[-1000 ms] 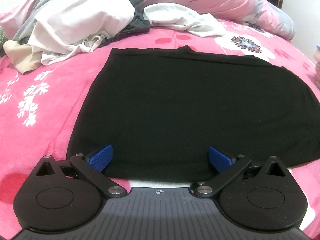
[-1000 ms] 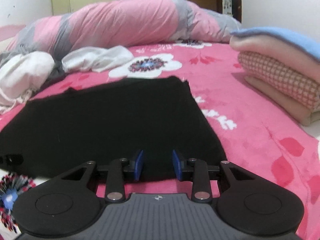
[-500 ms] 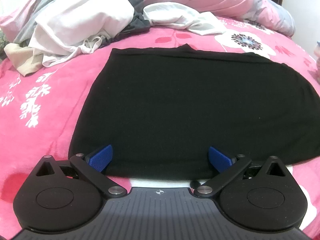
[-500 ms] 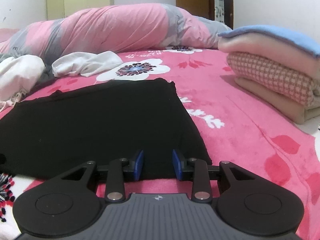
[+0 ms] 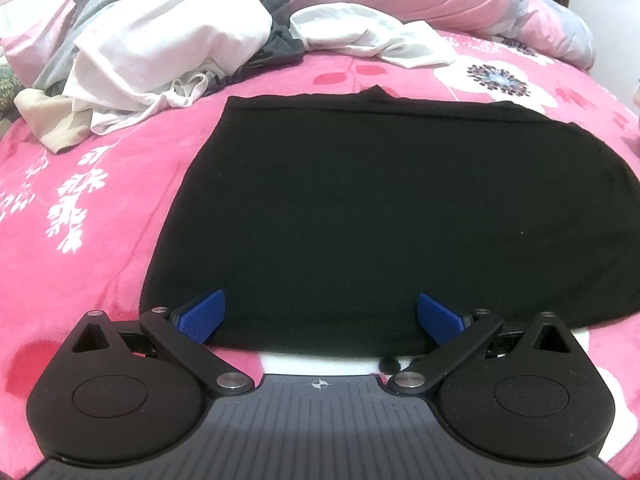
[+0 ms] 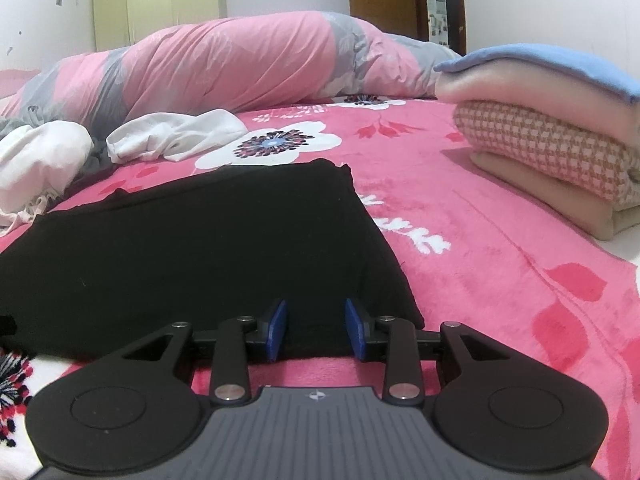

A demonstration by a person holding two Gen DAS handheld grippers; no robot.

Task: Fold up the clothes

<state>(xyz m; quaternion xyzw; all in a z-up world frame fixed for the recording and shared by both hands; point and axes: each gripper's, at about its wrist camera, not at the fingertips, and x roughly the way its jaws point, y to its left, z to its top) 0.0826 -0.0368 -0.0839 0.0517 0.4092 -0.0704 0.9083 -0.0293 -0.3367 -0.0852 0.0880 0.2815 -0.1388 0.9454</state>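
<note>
A black garment [image 5: 380,208] lies flat on the pink flowered bedspread [image 5: 80,200], folded into a wide rectangle. My left gripper [image 5: 320,300] hovers at its near edge by the left corner, its blue pads [image 5: 202,314] spread wide with only flat cloth between them. In the right wrist view the same black garment [image 6: 200,248] stretches away to the left. My right gripper [image 6: 316,312] sits low over its near right corner, jaws partly open, the cloth edge lying under the gap and not pinched.
A heap of unfolded white and grey clothes [image 5: 160,40] and a crumpled white garment [image 5: 368,40] lie beyond the black one. A rolled pink-grey duvet [image 6: 240,64] runs along the back. A stack of folded items [image 6: 560,132] sits at right.
The right gripper has sunk closer to the bed, so the black garment looks flatter and the folded stack looms larger. The left gripper has stayed put.
</note>
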